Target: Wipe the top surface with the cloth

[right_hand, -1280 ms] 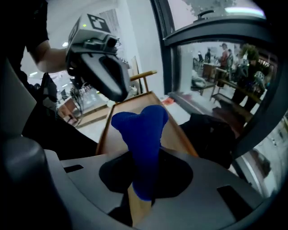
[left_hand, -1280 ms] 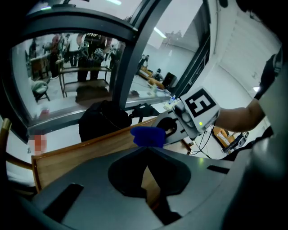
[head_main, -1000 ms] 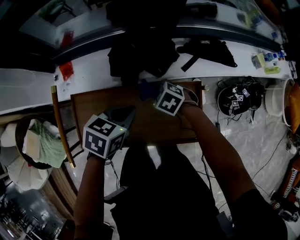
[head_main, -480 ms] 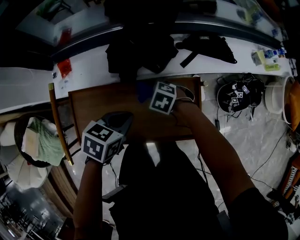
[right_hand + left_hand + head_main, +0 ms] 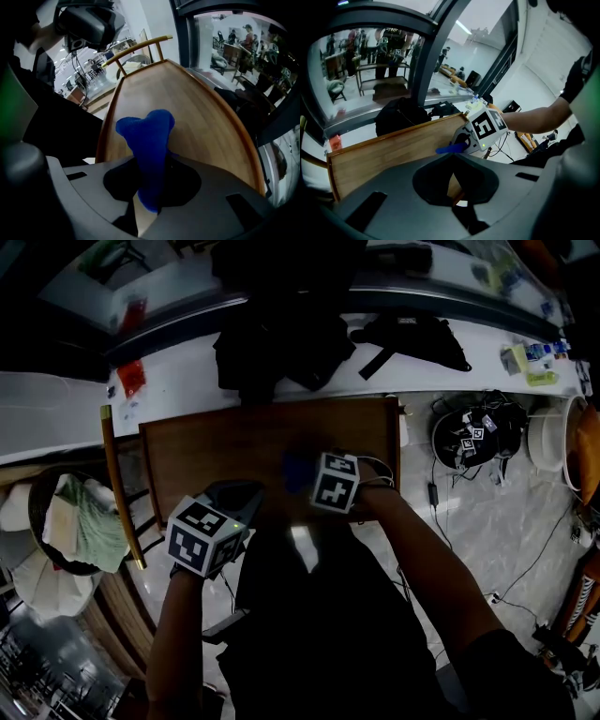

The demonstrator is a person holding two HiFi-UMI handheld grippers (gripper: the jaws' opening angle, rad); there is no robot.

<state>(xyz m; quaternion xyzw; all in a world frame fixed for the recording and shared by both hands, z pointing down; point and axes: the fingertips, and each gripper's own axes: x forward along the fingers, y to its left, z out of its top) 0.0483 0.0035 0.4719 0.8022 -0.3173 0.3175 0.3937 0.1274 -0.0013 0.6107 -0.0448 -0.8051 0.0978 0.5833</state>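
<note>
**Cloth drawn back across the counter to its near edge**

Over the last second the blue cloth [image 5: 145, 136], clamped in the right tongs [image 5: 151, 190], has been pulled from the far side of the wooden counter [image 5: 206, 451] towards the person. It is now seen just inside the near edge, right of the middle. One stroke is judged nearly finished, and the left part of the top is probably yet to be wiped. The left tongs [image 5: 452, 164] are held together on nothing above the near left edge and have hardly been moved.
</note>
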